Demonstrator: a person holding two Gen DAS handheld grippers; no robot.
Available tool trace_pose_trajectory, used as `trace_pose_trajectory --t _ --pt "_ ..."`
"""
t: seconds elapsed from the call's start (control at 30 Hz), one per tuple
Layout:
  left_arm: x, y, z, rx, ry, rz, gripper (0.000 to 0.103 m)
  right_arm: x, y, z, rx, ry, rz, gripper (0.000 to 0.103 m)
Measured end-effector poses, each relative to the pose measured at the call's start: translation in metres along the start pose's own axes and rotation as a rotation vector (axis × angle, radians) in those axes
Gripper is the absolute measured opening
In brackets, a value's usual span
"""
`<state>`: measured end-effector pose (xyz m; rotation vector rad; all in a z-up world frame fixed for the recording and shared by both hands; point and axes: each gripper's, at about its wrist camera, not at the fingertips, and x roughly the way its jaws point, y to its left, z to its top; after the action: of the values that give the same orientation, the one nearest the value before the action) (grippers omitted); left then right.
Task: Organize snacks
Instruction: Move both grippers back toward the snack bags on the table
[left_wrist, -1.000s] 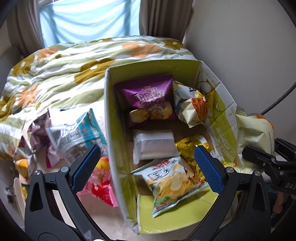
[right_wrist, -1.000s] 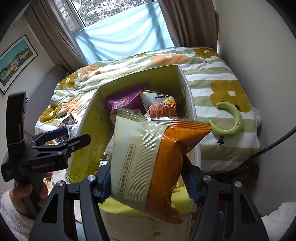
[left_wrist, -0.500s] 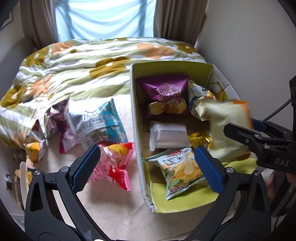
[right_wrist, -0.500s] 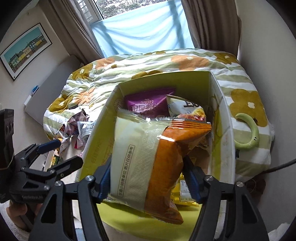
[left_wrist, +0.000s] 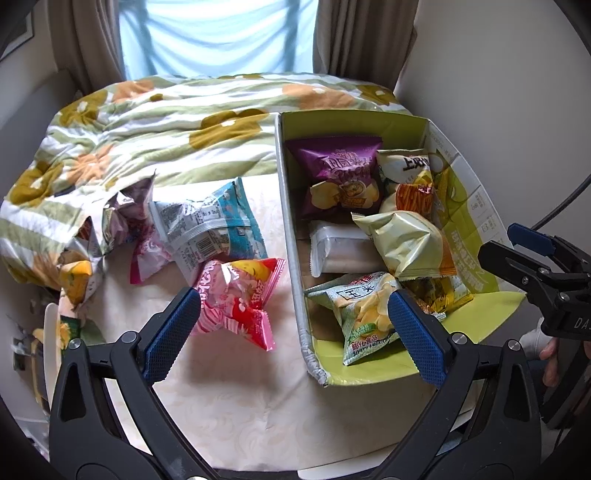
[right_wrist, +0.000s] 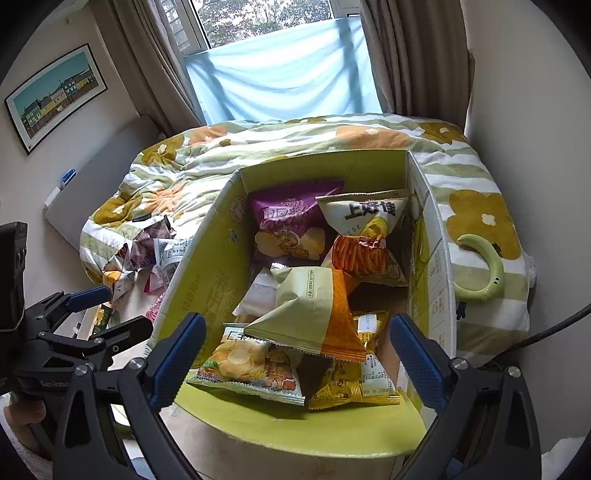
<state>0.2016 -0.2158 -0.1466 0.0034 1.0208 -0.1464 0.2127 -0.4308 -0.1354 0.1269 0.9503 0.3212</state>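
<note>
Shiny foil packets, matt cardboard, soft cloth.
The snack bags, like the pale green-and-orange bag (right_wrist: 310, 314) and the pink packet (left_wrist: 240, 299), are crinkled glossy film catching the light. The box (right_wrist: 207, 266) is matt green printed cardboard with a raw corrugated edge. The flowered quilt (left_wrist: 147, 133) looks soft, puckered cotton. The gripper pads (left_wrist: 171, 334) are blue, knurled rubber on matt black plastic.

Home bedroom: bed with floral quilt (right_wrist: 280, 155), curtained window (right_wrist: 273, 66), framed picture (right_wrist: 55, 96) on wall.
</note>
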Motion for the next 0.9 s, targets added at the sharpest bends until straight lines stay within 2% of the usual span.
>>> trace_pose_trajectory --t 0.23,0.4,0.6,0.9 --pt "-0.029 0.013 -0.003 -0.011 -0.049 0.026 0.101 -0.019 0.016 0.001 -0.034 -0.029 -0.006 0.099" --pt "-0.056 0.041 -0.009 -0.035 -0.089 0.058 0.101 -0.029 0.042 0.008 -0.066 -0.058 0.021 0.099" --pt "-0.078 0.09 -0.017 -0.06 -0.114 0.077 0.101 -0.031 0.092 0.012 -0.076 -0.087 0.052 0.099" --pt "-0.092 0.184 -0.027 -0.104 -0.1 0.084 0.101 -0.008 0.176 0.008 -0.072 -0.093 0.029 0.099"
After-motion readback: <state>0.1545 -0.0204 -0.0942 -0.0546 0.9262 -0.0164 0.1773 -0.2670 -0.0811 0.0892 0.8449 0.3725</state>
